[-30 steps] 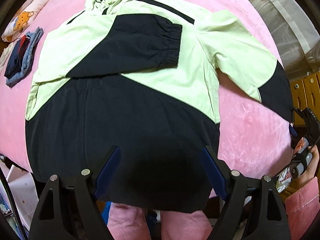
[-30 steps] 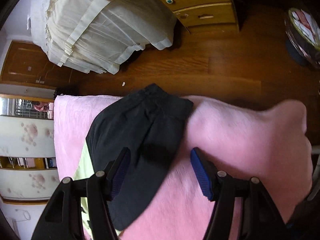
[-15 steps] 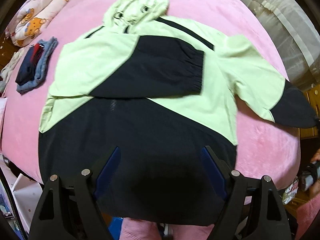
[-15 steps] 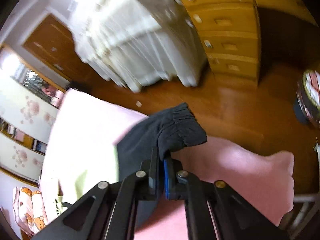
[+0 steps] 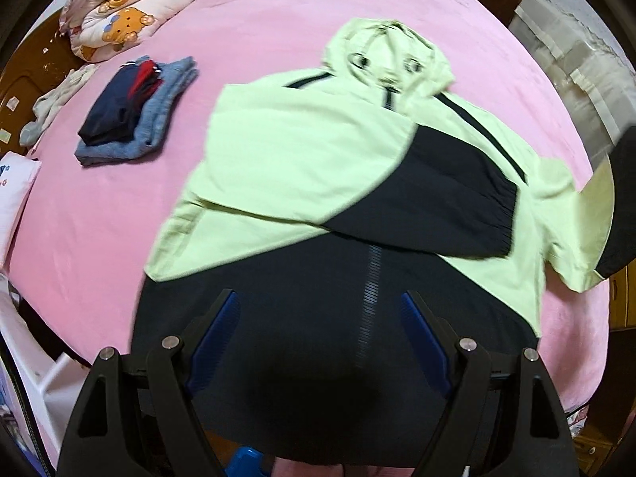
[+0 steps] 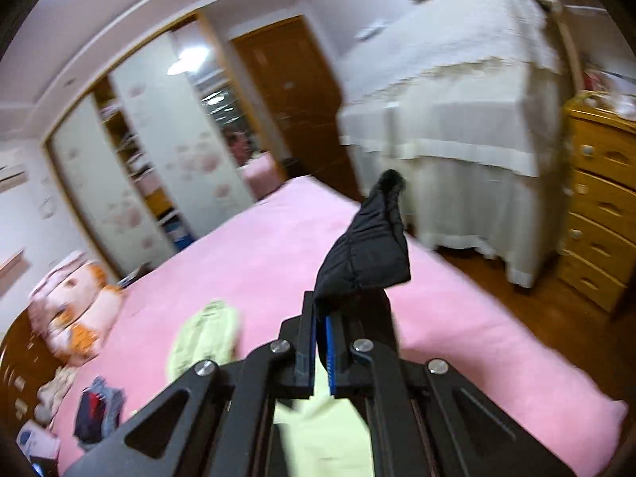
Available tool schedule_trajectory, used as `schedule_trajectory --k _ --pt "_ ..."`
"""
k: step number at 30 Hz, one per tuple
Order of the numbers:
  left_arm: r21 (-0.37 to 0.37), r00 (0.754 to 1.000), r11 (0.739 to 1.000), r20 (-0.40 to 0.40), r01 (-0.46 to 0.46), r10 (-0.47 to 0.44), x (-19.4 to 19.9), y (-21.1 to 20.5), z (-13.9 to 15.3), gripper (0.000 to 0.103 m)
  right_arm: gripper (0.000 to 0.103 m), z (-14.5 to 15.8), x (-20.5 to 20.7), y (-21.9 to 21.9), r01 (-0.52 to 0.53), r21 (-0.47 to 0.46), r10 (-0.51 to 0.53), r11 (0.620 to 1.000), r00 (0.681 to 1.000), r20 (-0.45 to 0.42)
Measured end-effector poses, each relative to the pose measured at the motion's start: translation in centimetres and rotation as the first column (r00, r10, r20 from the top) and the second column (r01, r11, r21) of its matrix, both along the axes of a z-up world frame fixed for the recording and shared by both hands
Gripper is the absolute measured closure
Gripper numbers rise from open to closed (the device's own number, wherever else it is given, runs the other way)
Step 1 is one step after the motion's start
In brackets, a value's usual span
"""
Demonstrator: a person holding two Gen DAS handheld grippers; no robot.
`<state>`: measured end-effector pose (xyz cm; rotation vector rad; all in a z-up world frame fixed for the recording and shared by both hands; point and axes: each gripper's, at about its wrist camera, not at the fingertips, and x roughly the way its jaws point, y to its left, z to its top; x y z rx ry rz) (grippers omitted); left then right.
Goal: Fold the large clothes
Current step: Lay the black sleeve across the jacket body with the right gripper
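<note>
Right gripper (image 6: 320, 332): jaws clamped on the black cuff (image 6: 367, 252) of the second sleeve, lifted clear of the pink bed (image 6: 254, 254). Left gripper (image 5: 318, 338): jaws apart, empty, above the jacket (image 5: 302, 159), which lies flat, one sleeve already across the chest. Step in hand: folding in the second sleeve. Next, likely: carry cuff across, lay it flat, release.

No readable text in either view

The white pack (image 5: 14, 194) at the bed's left edge carries blue marks, too cut off and small to read; the quilt (image 5: 119, 12) shows only bear pictures; the jacket (image 5: 318, 167) bears no legible label or brand.
</note>
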<state>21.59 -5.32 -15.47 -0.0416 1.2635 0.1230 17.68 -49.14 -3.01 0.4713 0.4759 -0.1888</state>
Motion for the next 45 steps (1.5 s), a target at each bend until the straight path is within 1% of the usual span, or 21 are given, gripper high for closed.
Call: schedule_trajectory --k 3,5,8,9,11,13,14,16,18,19,21,23,25,28,30,32,34,35,39,43,45 --pt "-0.006 1.000 1.000 -0.003 0.001 -0.001 0.8 2.8 -0.1 0.022 0.100 -0.8 1.9 6.1 -0.089 -0.001 0.089 0.996 0.996 -0.022" --pt "-0.020 1.000 1.000 -0.009 0.010 -0.011 1.7 4.9 -0.3 0.022 0.100 -2.9 3.5 10.5 -0.143 0.030 0.145 0.989 0.985 -0.092" --pt "-0.039 0.999 0.999 -0.005 0.033 -0.034 2.8 7.0 -0.9 0.022 0.100 -7.4 4.6 16.0 -0.203 0.048 0.209 0.978 0.964 -0.165" --pt "-0.043 0.999 0.998 -0.002 0.042 -0.043 3.2 7.5 -1.2 0.022 0.100 -9.5 4.6 18.2 -0.218 0.027 0.219 0.976 0.954 -0.206" --pt "-0.052 0.998 0.996 -0.007 0.069 -0.070 4.1 8.4 -2.2 0.022 0.099 -14.0 5.3 21.8 -0.244 -0.030 0.223 0.969 0.924 -0.310" --pt "-0.072 0.995 0.993 -0.019 0.098 -0.100 5.3 8.9 -3.5 0.022 0.099 -17.0 5.9 24.1 -0.274 -0.037 0.238 0.961 0.889 -0.392" --pt "-0.080 0.994 0.991 -0.021 0.105 -0.107 5.5 8.7 -3.8 0.022 0.096 -18.7 6.1 25.3 -0.285 -0.038 0.242 0.958 0.870 -0.429" --pt "-0.099 0.991 0.987 -0.024 0.130 -0.133 6.3 8.4 -4.9 0.022 0.095 -20.7 6.1 26.4 -0.307 -0.050 0.247 0.950 0.841 -0.481" --pt "-0.118 0.987 0.981 -0.031 0.154 -0.158 6.8 7.6 -5.8 0.022 0.090 -22.0 6.1 27.7 -0.338 -0.073 0.251 0.938 0.811 -0.528" --pt "-0.132 0.984 0.976 -0.035 0.171 -0.177 7.3 7.0 -6.3 0.022 0.087 -22.3 6.1 28.0 -0.354 -0.065 0.265 0.933 0.798 -0.541" --pt "-0.160 0.976 0.965 -0.039 0.207 -0.216 8.1 5.7 -7.1 0.022 0.062 -22.4 5.7 27.5 -0.384 -0.021 0.310 0.923 0.777 -0.548" --pt "-0.202 0.968 0.951 -0.037 0.235 -0.248 8.7 4.2 -7.8 0.022 0.056 -22.4 5.7 27.6 -0.414 0.011 0.351 0.910 0.755 -0.554" --pt "-0.273 0.971 0.937 -0.033 0.219 -0.237 9.3 3.1 -8.7 0.022 0.056 -21.9 4.9 27.4 -0.455 0.012 0.386 0.890 0.739 -0.552" --pt "-0.414 0.982 0.899 -0.050 0.145 -0.181 10.3 1.8 -10.1 0.022 0.055 -20.8 4.0 26.9 -0.511 0.000 0.429 0.860 0.722 -0.544" --pt "-0.467 0.987 0.879 -0.063 0.100 -0.146 10.9 1.1 -11.1 0.022 0.053 -19.8 3.1 25.9 -0.534 -0.003 0.447 0.845 0.711 -0.542" --pt "-0.482 0.991 0.875 -0.081 0.057 -0.110 11.2 0.3 -12.0 0.022 0.053 -19.4 2.2 24.7 -0.542 0.012 0.460 0.840 0.702 -0.544" --pt "-0.490 0.989 0.872 -0.122 0.011 -0.081 11.6 -0.6 -13.2 0.022 0.053 -19.5 1.4 23.2 -0.544 0.046 0.473 0.838 0.681 -0.560" --pt "-0.496 0.988 0.868 -0.140 -0.013 -0.066 11.8 -1.1 -13.8 0.023 0.053 -19.5 1.0 22.4 -0.541 0.056 0.474 0.839 0.676 -0.564" --pt "-0.478 0.984 0.870 -0.172 -0.120 0.042 12.1 -2.1 -15.0 0.024 0.053 -19.9 -0.3 19.5 -0.483 0.110 0.452 0.869 0.682 -0.575" --pt "-0.489 0.975 0.847 -0.172 -0.206 0.138 12.6 -3.1 -16.0 0.032 0.053 -20.4 -1.1 16.8 -0.419 0.183 0.441 0.890 0.681 -0.585" --pt "-0.481 0.971 0.846 -0.171 -0.230 0.166 13.0 -3.6 -16.2 0.032 0.053 -20.5 -1.2 15.3 -0.374 0.209 0.422 0.903 0.695 -0.581"
